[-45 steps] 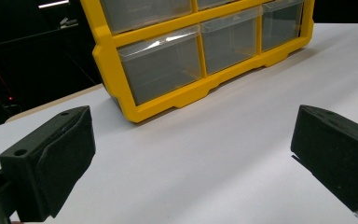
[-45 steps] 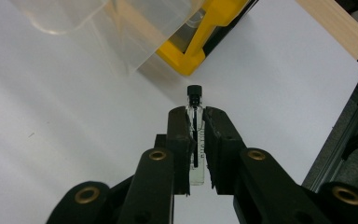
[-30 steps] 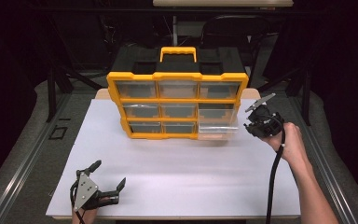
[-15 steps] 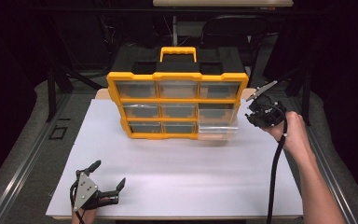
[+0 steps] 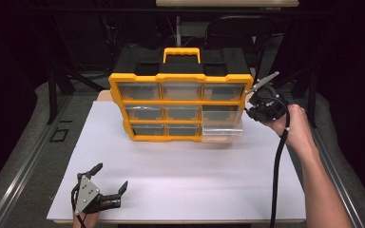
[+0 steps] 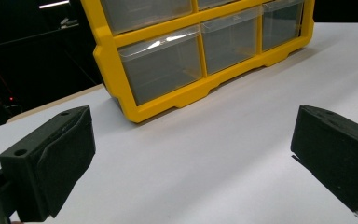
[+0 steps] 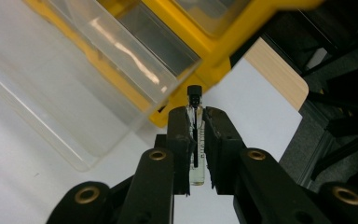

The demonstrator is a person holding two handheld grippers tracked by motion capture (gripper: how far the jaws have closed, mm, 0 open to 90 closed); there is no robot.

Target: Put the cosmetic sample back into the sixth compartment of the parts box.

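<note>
Right tool [image 5: 261,102] higher, vial [image 7: 196,140] clamped

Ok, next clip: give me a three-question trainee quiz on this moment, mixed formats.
1. What does the right gripper hold?
2. True or false: the pulled-out clear drawer belongs to the top row of the yellow organizer.
3. The left gripper is: A) shut on a drawer, B) open above the white table, C) inside the organizer.

Key
1. A small glass vial with a black cap, clamped between its jaws.
2. False; it is the bottom right drawer.
3. B
</note>
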